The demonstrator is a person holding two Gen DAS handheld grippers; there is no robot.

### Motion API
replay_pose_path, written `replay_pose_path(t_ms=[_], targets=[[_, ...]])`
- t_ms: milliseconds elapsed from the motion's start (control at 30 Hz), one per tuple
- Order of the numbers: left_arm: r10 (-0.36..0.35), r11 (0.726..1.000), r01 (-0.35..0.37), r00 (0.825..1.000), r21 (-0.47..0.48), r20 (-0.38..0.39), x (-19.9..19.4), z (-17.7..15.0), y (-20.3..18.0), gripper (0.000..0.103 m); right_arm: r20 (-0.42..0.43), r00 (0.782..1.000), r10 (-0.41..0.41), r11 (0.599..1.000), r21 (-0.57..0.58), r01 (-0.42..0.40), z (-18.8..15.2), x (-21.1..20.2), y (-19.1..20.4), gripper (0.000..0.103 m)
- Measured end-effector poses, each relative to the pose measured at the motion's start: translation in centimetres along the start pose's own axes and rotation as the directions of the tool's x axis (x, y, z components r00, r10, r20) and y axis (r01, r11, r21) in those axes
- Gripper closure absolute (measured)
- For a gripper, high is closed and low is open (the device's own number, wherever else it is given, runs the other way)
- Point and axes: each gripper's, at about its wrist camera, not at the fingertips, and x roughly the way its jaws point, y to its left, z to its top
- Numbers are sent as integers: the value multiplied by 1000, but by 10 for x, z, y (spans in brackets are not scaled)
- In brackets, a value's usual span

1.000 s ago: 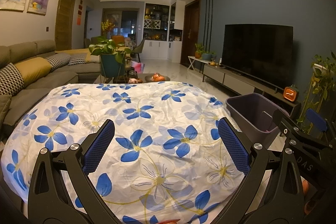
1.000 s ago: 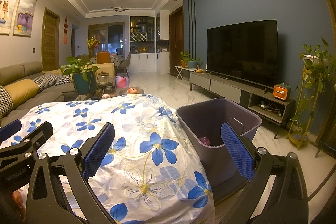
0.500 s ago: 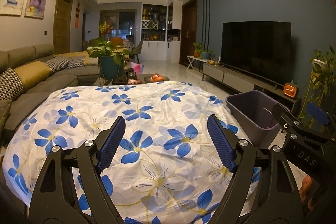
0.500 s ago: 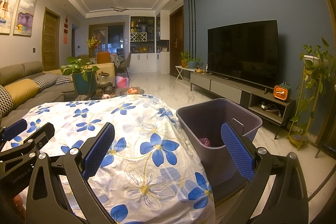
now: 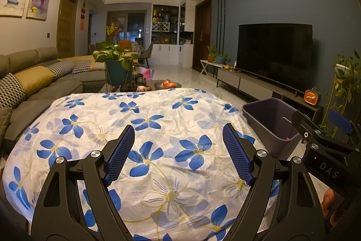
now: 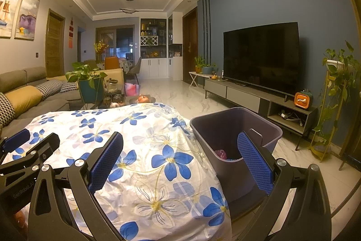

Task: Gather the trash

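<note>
On the far left a grey sofa (image 5: 33,83) with yellow and patterned cushions runs along the wall, and in front of it sits a table draped in a white cloth with blue flowers (image 5: 144,128). The left gripper (image 5: 178,155) hovers over the middle of that cloth, its blue pads spread apart with nothing between them. The cloth shows no litter anywhere in either view, so the table's share of the job looks finished or not yet found. Further right, the right gripper (image 6: 180,157) hangs over the cloth's right edge, jaws wide and empty, its right-hand pad lined up in front of the purple bin (image 6: 234,128) that stands on the marble floor just beside the table. The trash that can be seen lies inside that bin: a small pinkish crumpled item (image 6: 220,154) at the bottom, with something bluish next to it that is too small to make out. Beyond the bin stand a long TV console (image 6: 259,96) with a dark screen, and a tall potted plant at the far right. To do this step well, the person would best scan the cloth's folds and far edge before committing either hand, approach any scrap with the pads low and level, and release over the bin's open mouth rather than its rim.
</note>
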Motion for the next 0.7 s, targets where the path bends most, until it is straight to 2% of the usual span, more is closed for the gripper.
replay_pose_path(t_ms=[333,433,567,700], targets=[[-4,1000,4,1000,2,1,-1,0,0,24,1,1000,0,1000,1,0,-1,-1,-1,5],[-7,1000,7,1000,5,1,0,0,-1,21,2,1000,-1,1000,4,1,2,0,0,5],[15,1000,-16,1000,21,19,0,1,-3,12,2,1000,0,1000,4,0,3,1,1,5],[16,1000,-17,999,26,34,-2,2,-3,12,2,1000,-1,1000,5,1,2,0,0,5]])
